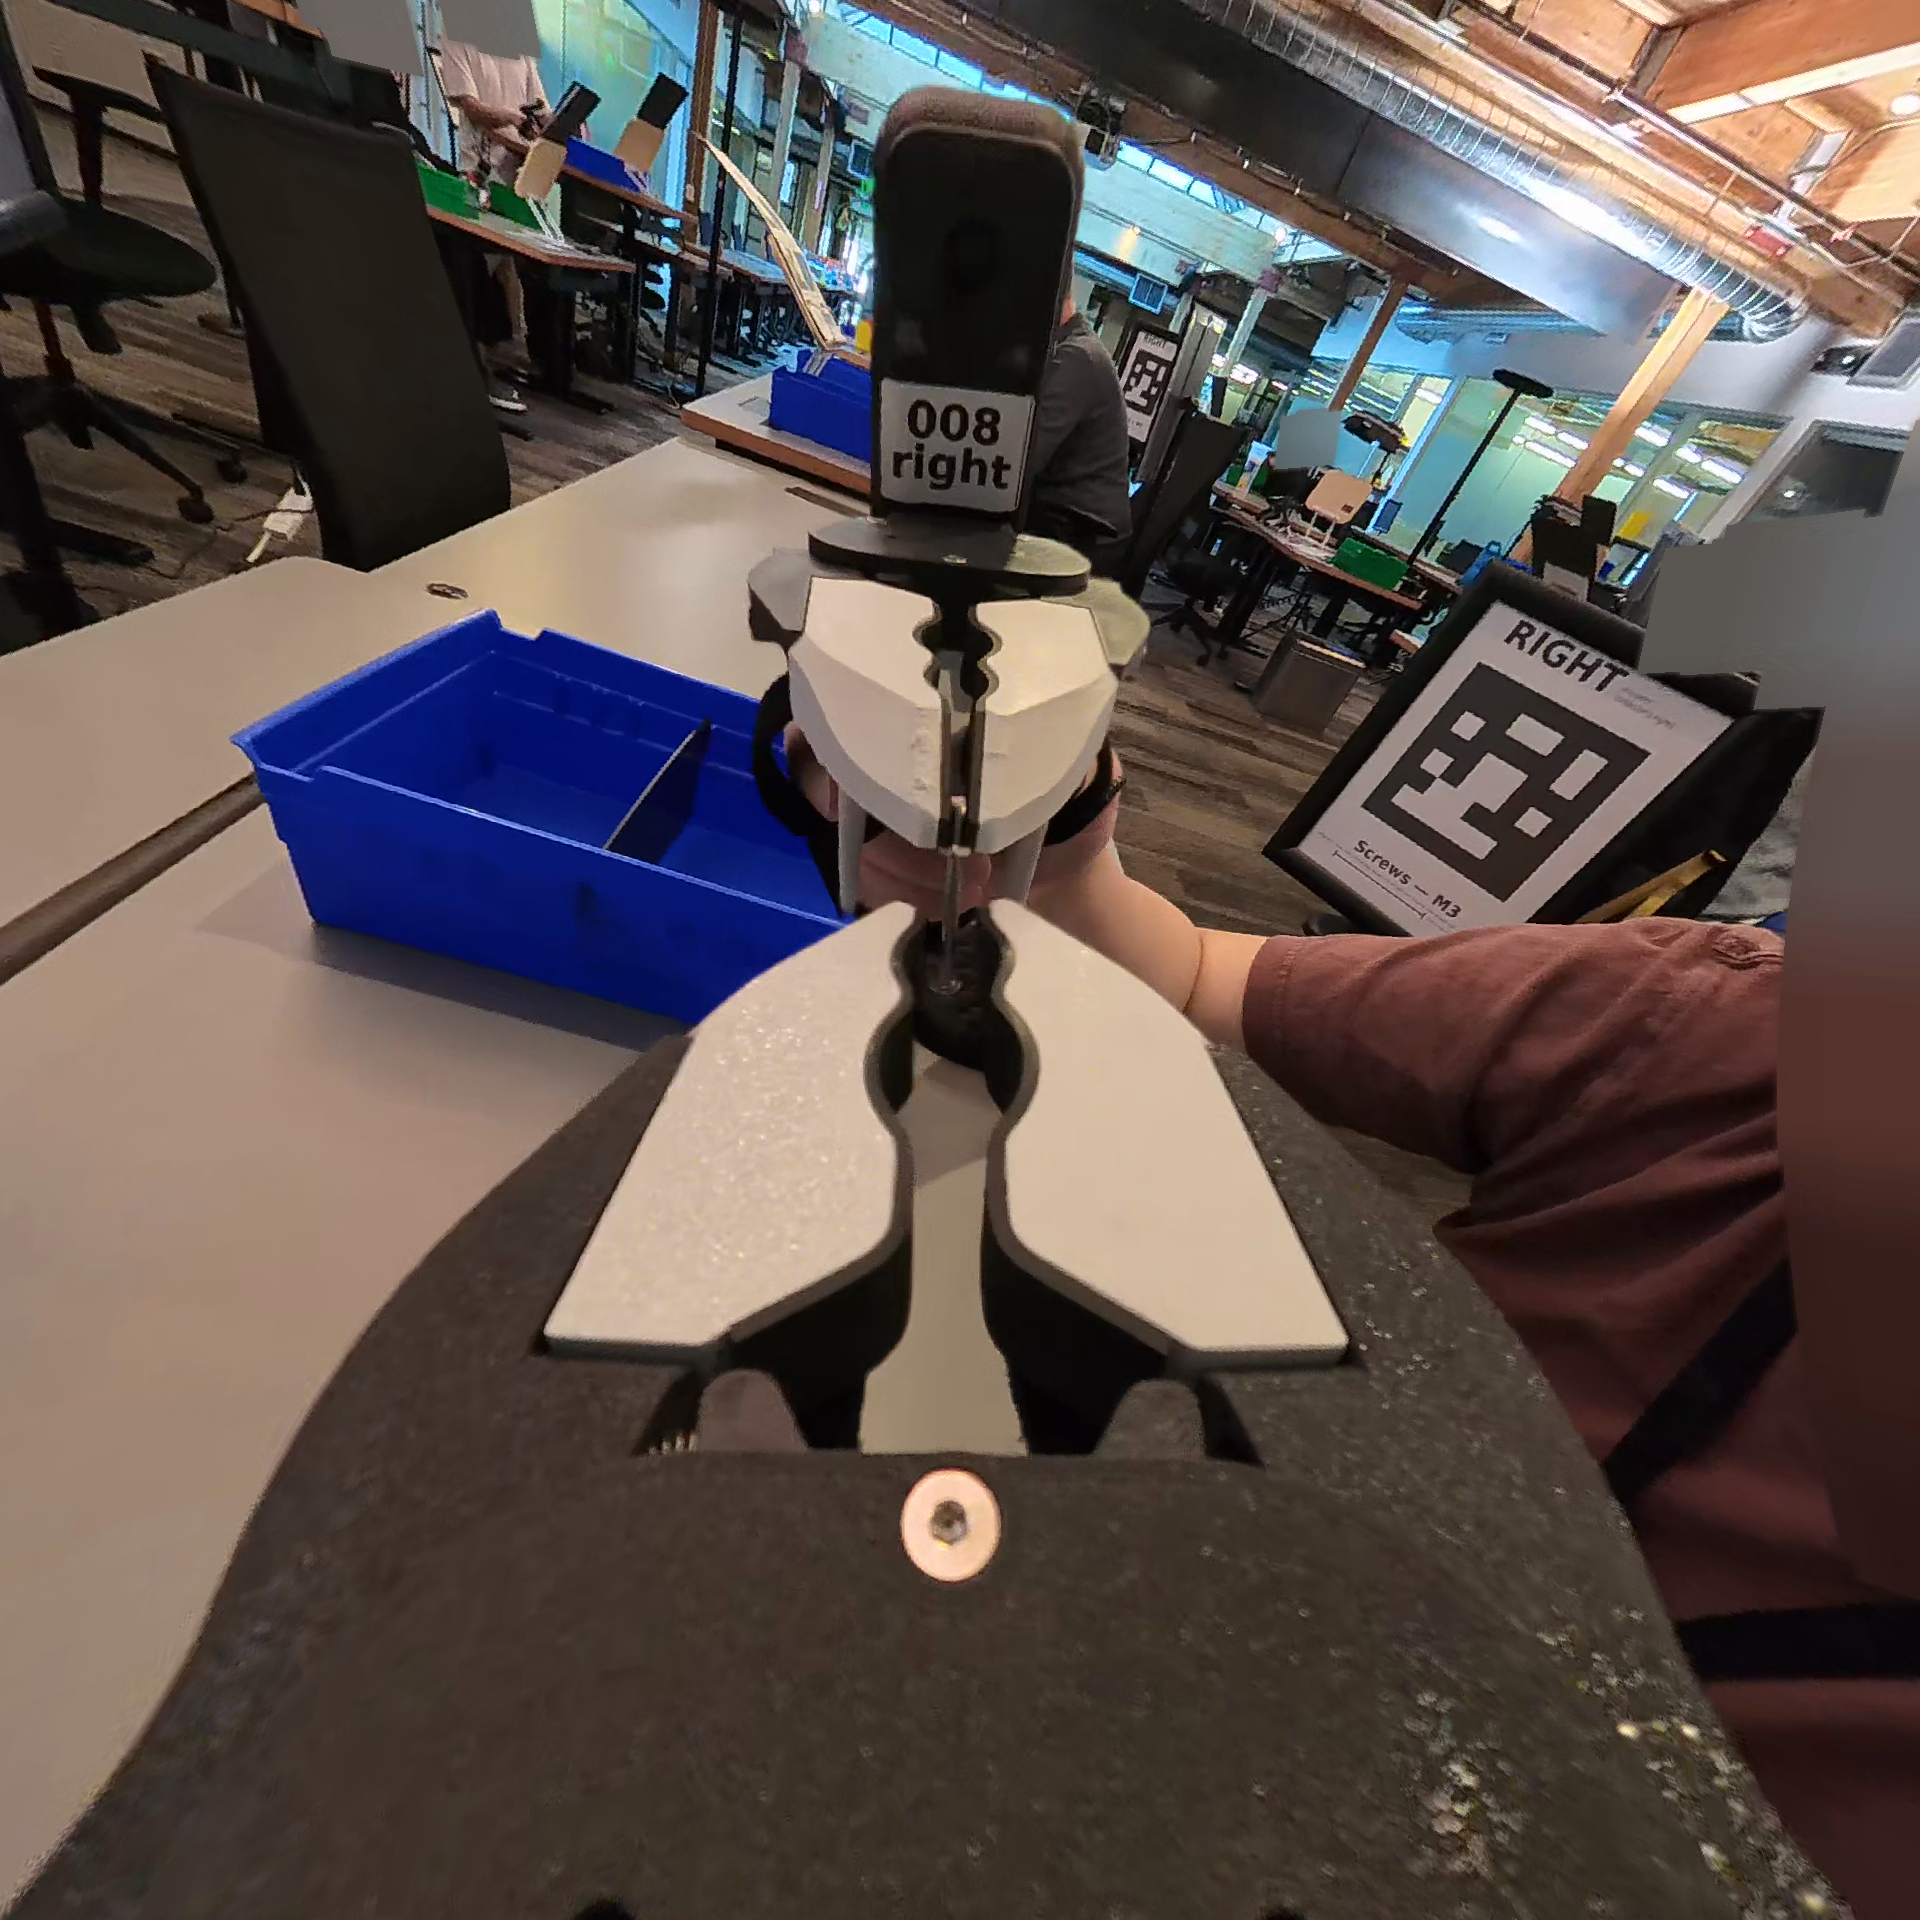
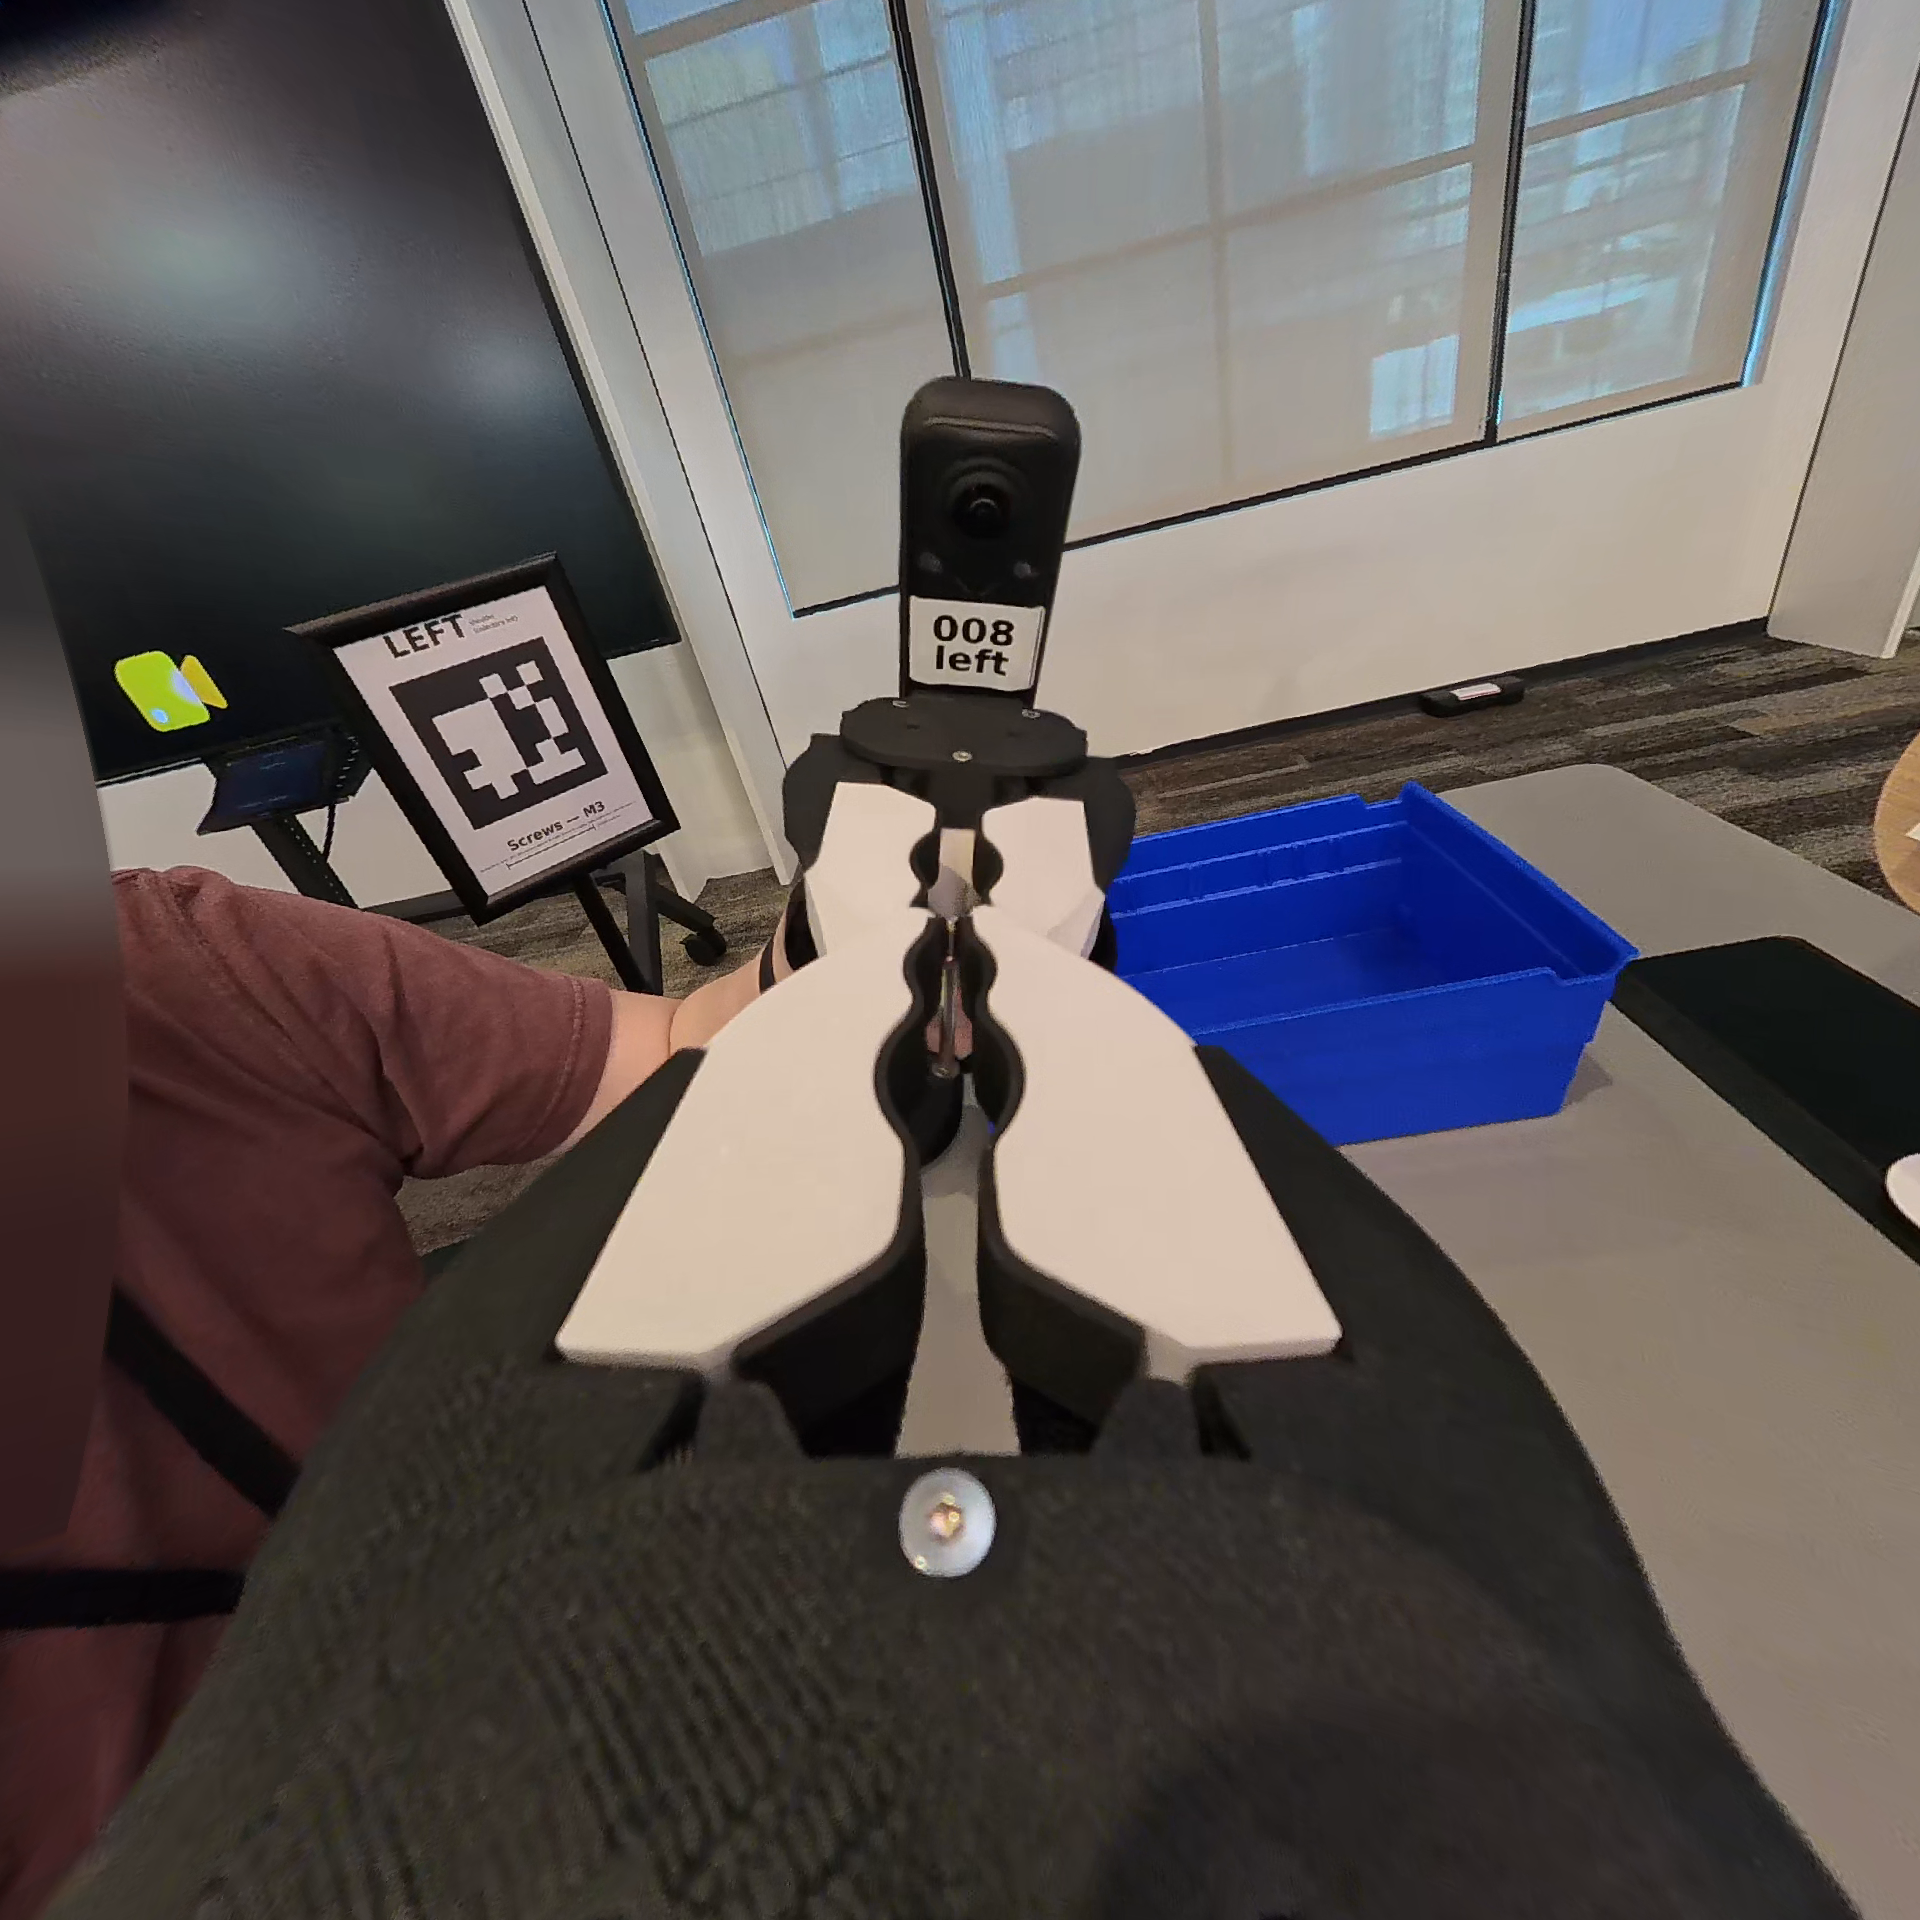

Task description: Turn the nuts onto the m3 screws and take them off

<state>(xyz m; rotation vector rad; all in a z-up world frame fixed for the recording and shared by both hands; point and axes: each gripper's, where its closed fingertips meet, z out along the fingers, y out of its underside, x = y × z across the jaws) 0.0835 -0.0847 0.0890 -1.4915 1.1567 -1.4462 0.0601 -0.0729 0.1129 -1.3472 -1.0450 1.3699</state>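
My two grippers meet tip to tip above the grey table (image 1: 208, 1143). A thin M3 screw (image 2: 943, 1003) lies along the gap of my right gripper (image 2: 951, 925), which is shut on it. In the left wrist view the screw (image 1: 951, 883) runs from the right gripper (image 1: 961, 831) into the tips of my left gripper (image 1: 948, 920). The left gripper (image 2: 951, 902) is closed on what looks like a small silvery nut (image 2: 951, 894) at the screw's end. The thread inside the tips is hidden.
A blue bin (image 1: 468, 831) with a black divider (image 1: 655, 790) stands on the table behind the grippers; it also shows in the right wrist view (image 2: 1455, 1039). Framed marker signs (image 1: 1507, 779) (image 2: 499, 748) stand on both sides. A maroon sleeve (image 1: 1507, 1091) is close by. Both grippers' tips are close together, under 4 cm apart.
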